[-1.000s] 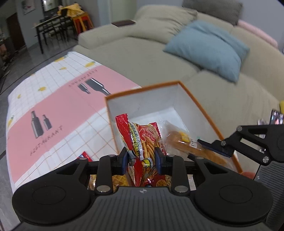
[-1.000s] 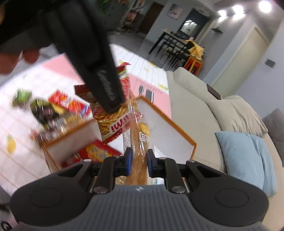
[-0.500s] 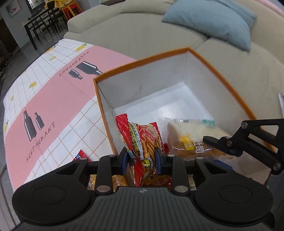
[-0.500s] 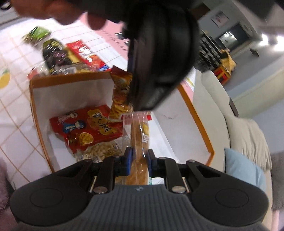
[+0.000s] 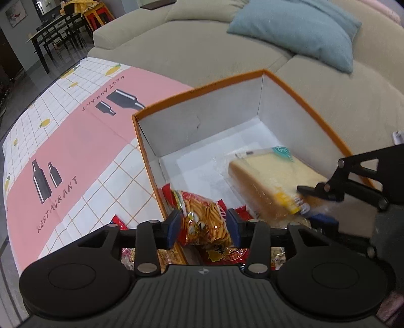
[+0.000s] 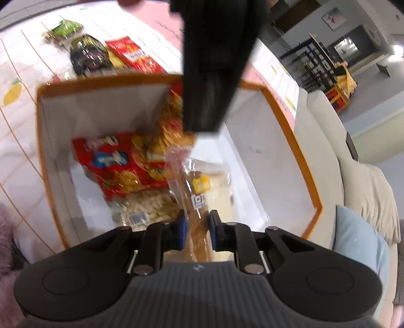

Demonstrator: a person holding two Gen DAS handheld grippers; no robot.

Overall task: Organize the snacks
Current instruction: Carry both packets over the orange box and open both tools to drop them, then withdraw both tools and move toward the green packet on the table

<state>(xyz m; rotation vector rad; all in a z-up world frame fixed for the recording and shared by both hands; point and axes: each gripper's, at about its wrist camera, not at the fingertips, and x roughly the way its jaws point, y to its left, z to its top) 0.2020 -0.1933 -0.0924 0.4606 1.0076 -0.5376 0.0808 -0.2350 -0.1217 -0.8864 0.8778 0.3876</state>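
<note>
My left tongs (image 5: 204, 228) are opening to drop the stick bag (image 5: 202, 219) at the box's (image 5: 202, 121) 7 o'clock corner; my right tongs (image 6: 197, 227) pinch the bread (image 6: 209, 191), lowering it flat at 4 o'clock

a beige sofa (image 5: 202, 48) fills the left wrist view from 11 to 3 o'clock, with a light blue cushion (image 5: 303, 27) at 1 o'clock. a dark dining table with chairs (image 5: 58, 30) stands at 10 o'clock on a grey tiled floor (image 5: 22, 83), orange stools (image 5: 97, 14) beside it. a framed picture (image 5: 15, 15) hangs on the grey wall at 10 o'clock.
</note>
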